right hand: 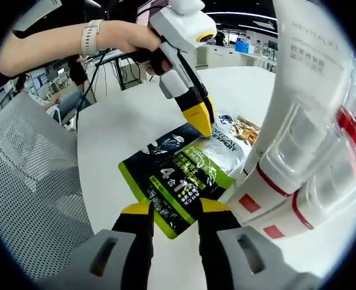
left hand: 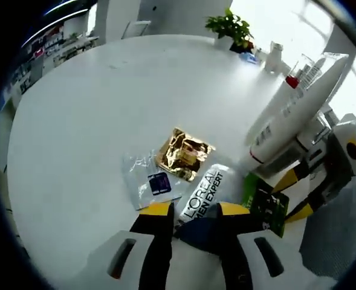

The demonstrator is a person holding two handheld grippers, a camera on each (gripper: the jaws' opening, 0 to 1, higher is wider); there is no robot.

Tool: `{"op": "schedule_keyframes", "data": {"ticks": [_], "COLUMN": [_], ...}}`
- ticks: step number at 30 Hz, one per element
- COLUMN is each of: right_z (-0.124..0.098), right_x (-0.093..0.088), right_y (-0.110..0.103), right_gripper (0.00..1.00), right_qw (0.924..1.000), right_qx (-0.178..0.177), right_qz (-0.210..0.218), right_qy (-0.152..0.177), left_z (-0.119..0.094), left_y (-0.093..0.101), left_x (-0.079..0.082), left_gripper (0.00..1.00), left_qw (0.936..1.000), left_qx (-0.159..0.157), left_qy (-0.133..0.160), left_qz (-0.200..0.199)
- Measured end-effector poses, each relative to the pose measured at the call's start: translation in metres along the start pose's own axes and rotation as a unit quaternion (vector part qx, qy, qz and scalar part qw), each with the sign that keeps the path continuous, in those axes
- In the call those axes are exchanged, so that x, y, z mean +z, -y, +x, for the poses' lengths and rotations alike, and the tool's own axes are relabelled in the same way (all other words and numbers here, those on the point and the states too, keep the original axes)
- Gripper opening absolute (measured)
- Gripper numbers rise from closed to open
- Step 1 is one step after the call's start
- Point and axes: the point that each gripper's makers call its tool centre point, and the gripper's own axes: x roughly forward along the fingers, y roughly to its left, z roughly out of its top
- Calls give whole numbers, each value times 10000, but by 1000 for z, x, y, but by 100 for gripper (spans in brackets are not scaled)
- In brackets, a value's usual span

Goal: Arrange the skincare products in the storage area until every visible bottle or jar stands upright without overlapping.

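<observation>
My left gripper is shut on the dark end of a silver L'Oreal Men Expert pouch, which lies on the white table. Seen from the right gripper view, a hand holds that gripper, its yellow tip on the pouch. My right gripper is shut on the corner of a green-and-black packet; it also enters the left gripper view at the right beside the packet. Boxed white tubes lean at the right.
A gold foil sachet and a clear sachet with a purple square lie just beyond the pouch. A potted plant and small bottles stand at the table's far edge. A grey mesh chair is beside the table.
</observation>
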Motion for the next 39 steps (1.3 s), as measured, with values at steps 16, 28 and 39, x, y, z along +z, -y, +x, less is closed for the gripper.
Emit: {"op": "schedule_keyframes", "data": {"ticks": [16,28,39], "right_z": [2,5,5], "right_x": [2,5,8], "right_y": [-7,0,1], "right_gripper": [39,38,40], "right_qw": [10000,9998,9995], "right_qx": [-36,-198,-140], "right_qz": [-42,82,252], "right_qy": [-28,23,94], "left_z": [-9,-4,-6], "left_y": [10,7,15], "left_x": [-21,-13,-4], "left_gripper": [28,27,29], "left_qw": [9981,9992,9994], "left_qx": [-59,-10,-91], "left_qy": [-325,-147,54], "left_qz": [511,382,340]}}
